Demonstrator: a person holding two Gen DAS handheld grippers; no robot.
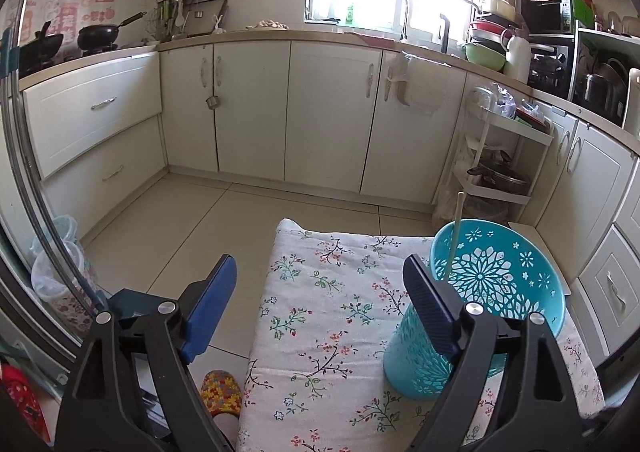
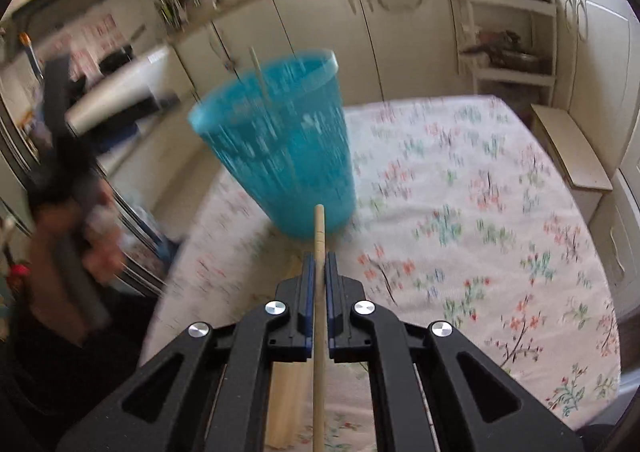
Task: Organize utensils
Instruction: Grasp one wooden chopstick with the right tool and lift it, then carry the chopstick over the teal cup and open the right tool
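**kitchen_newbie:** How's the utensil sorting going? Much left?

**me:** Early days, I think. The teal basket [image 1: 500, 284] stands upright at the right side of the flowered table [image 1: 320, 292], and there's one pale stick [image 1: 456, 232] in it, leaning against the inside with its tip poking over the rim. That's the only thing I can see stowed.

**kitchen_newbie:** And your hands?

**me:** My right gripper [image 2: 319, 272] is clamped tight on a wooden chopstick [image 2: 319, 228], jaws pressed on it from both sides. The stick runs straight along the fingers, tip pointing toward the basket [image 2: 276, 144], which sits just beyond it, a bit to the left. It's not in yet. The tip is short of the basket and below its rim, so I'd guess it needs lifting over the edge before I let go. That view is pretty blurry, so take the fine detail with salt.

**kitchen_newbie:** Left one?

**me:** My left gripper [image 1: 320, 284] is wide apart with nothing between the pads, hanging over the near left edge of the table. Its right finger sits just in front of the basket wall; can't tell if it touches.

**kitchen_newbie:** Anything else waiting?

**me:** There's something pale and wooden [image 2: 288, 404] lying on the cloth under my right gripper, mostly hidden. Could be more sticks, can't say how many.
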